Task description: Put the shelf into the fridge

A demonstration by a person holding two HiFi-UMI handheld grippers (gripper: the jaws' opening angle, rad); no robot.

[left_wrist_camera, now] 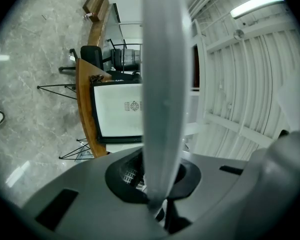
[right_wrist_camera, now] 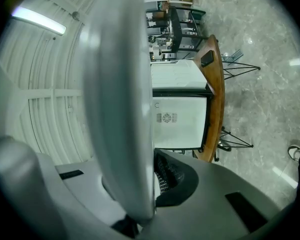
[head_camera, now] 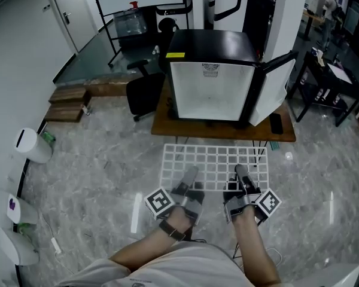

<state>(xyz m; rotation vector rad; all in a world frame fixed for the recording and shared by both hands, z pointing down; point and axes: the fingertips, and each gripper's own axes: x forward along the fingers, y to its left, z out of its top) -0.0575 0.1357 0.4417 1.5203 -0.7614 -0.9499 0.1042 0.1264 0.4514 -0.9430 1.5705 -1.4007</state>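
Note:
A white wire shelf [head_camera: 215,160] hangs level in front of the open black mini fridge [head_camera: 212,76]. Its near edge is held by both grippers. My left gripper [head_camera: 188,177] is shut on the shelf's near left part, and my right gripper [head_camera: 242,174] is shut on its near right part. The fridge interior is white and lit, and its door [head_camera: 276,88] stands swung out to the right. In the left gripper view the shelf [left_wrist_camera: 240,84] fills the right side, with the fridge [left_wrist_camera: 120,109] beyond. In the right gripper view the shelf [right_wrist_camera: 45,104] is at the left and the fridge [right_wrist_camera: 179,119] is ahead.
The fridge stands on a low wooden table [head_camera: 221,131] with thin metal legs; a black phone [head_camera: 276,123] lies on it. A black office chair [head_camera: 145,94] is to the table's left, wooden steps [head_camera: 69,95] farther left, and a black cart [head_camera: 329,82] at the right.

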